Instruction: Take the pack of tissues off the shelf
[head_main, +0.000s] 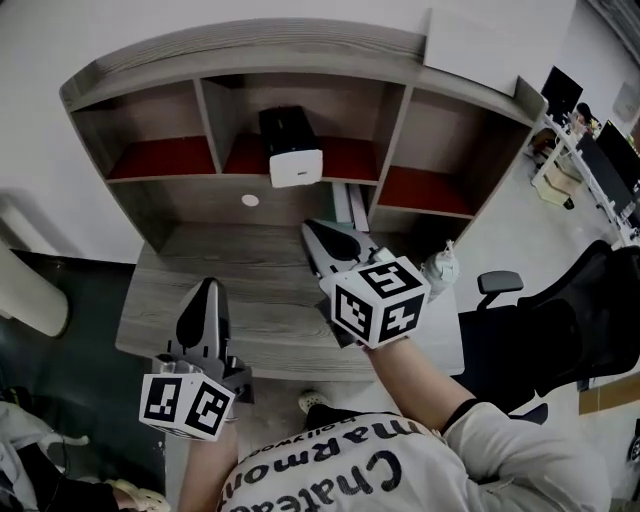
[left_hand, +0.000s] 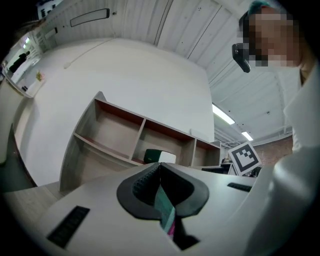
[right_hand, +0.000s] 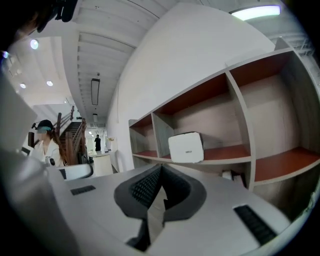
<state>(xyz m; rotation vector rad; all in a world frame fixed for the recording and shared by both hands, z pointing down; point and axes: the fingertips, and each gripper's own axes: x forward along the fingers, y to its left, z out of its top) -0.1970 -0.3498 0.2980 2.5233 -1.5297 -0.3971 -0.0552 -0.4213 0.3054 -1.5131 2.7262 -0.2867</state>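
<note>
The pack of tissues, dark on top with a white front end, lies in the middle compartment of the wooden shelf and sticks out over its red ledge. The left gripper view shows the pack just above the jaw tips, and the right gripper view shows its white end. My right gripper is shut and empty over the desk, a short way below and in front of the pack. My left gripper is lower and to the left, near the desk's front edge, also shut with nothing in it.
The shelf stands on a grey wooden desk, with both side compartments bare. A white round disc marks the back panel below the shelf, and flat items stand beside it. A crumpled clear thing lies at the desk's right. An office chair is at the right.
</note>
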